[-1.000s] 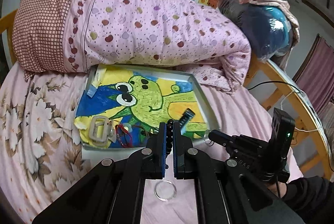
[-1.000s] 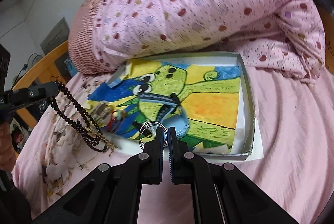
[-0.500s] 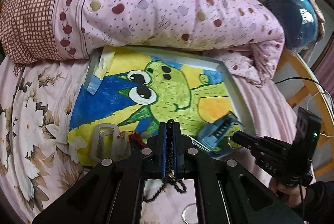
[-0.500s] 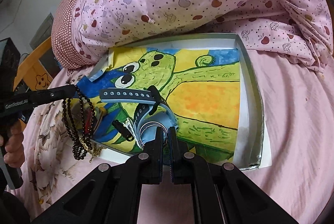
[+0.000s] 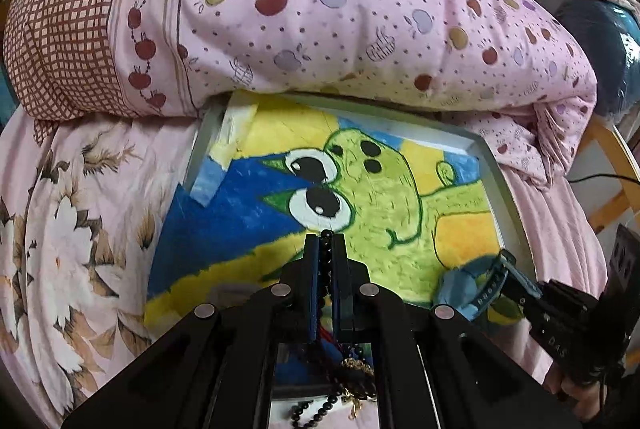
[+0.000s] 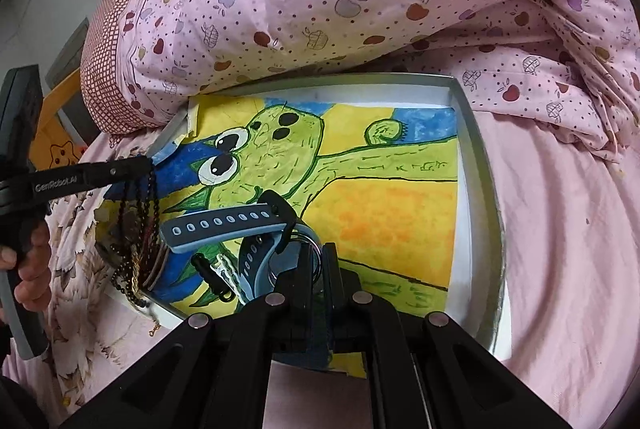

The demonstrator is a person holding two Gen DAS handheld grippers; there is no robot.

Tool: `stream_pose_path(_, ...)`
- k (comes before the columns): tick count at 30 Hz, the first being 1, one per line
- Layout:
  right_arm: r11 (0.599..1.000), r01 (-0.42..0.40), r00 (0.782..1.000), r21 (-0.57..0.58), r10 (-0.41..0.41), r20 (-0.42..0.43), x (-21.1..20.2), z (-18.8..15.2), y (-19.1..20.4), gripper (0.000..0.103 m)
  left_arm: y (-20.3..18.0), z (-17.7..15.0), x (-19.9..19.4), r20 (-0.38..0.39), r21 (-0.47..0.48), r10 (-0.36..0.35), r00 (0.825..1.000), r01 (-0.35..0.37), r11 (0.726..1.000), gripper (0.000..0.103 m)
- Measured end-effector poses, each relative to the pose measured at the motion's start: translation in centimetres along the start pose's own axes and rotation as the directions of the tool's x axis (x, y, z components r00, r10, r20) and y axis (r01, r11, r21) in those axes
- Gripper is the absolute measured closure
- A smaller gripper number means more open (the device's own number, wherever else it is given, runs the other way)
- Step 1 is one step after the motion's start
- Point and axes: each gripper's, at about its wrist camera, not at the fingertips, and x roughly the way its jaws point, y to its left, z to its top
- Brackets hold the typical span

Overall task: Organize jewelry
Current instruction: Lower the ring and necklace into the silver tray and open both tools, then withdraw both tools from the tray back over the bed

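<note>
A shallow grey tray (image 5: pixel 505 189) lined with a frog drawing lies on the bed; it also shows in the right wrist view (image 6: pixel 478 165). My left gripper (image 5: pixel 325 241) is shut on a black bead necklace (image 5: pixel 320 409) that hangs over the tray's near left part; the necklace also shows in the right wrist view (image 6: pixel 138 229). My right gripper (image 6: pixel 316 249) is shut on a metal ring (image 6: pixel 310 239) just above the tray, over a blue-grey watch (image 6: pixel 224 225) lying there. The watch also shows in the left wrist view (image 5: pixel 480 287).
A rolled pink quilt with apple print (image 5: pixel 340 13) lies along the tray's far edge. Flowered bedding (image 5: pixel 60 229) is to the left, pink sheet (image 6: pixel 560 229) to the right. A small black clasp piece (image 6: pixel 208 271) lies by the watch.
Both grippers have moved forward and lower over the tray. The necklace now hangs above the tray's left corner, and the ring is down beside the watch.
</note>
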Motion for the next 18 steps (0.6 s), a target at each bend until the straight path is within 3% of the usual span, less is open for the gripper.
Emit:
stream_pose_path(6,1.000,-0.003,1.000,0.002,0.003,-0.020,0.3,-0.1,0.0,0.097,0.4,0.2,1.4,-0.018,0.009,0.052,0.998,-0.052,0.999,0.100)
stream_pose_path(8,1.000,-0.016,1.000,0.010,0.016,-0.027,0.1,-0.1,-0.2,0.088,0.9,0.2,1.8,-0.037,-0.008,0.062,0.997,-0.063,0.998,0.100)
stream_pose_path(10,1.000,-0.017,1.000,0.015,0.018,-0.016,-0.3,-0.1,-0.3,0.067,1.5,0.1,1.9,-0.047,-0.047,0.035,0.998,-0.037,0.998,0.100)
stream_pose_path(12,1.000,-0.010,1.000,0.018,0.010,0.000,-0.9,-0.1,-0.4,0.063,2.0,0.1,1.6,-0.047,-0.077,0.025,0.999,-0.029,0.997,0.098)
stream_pose_path(13,1.000,-0.011,1.000,0.019,0.011,0.003,-1.1,-0.1,-0.4,0.063,2.2,0.0,1.4,-0.047,-0.092,0.018,0.999,-0.022,0.996,0.095)
stream_pose_path(15,1.000,-0.011,1.000,0.025,0.010,0.009,-1.5,-0.1,-0.5,0.062,2.3,0.0,0.9,-0.042,-0.110,0.015,0.999,-0.019,0.994,0.068)
stream_pose_path(18,0.999,-0.009,1.000,0.031,0.008,0.030,-2.4,-0.2,-0.5,0.045,2.6,-0.2,-0.7,0.010,-0.131,0.004,1.000,-0.002,0.991,0.054)
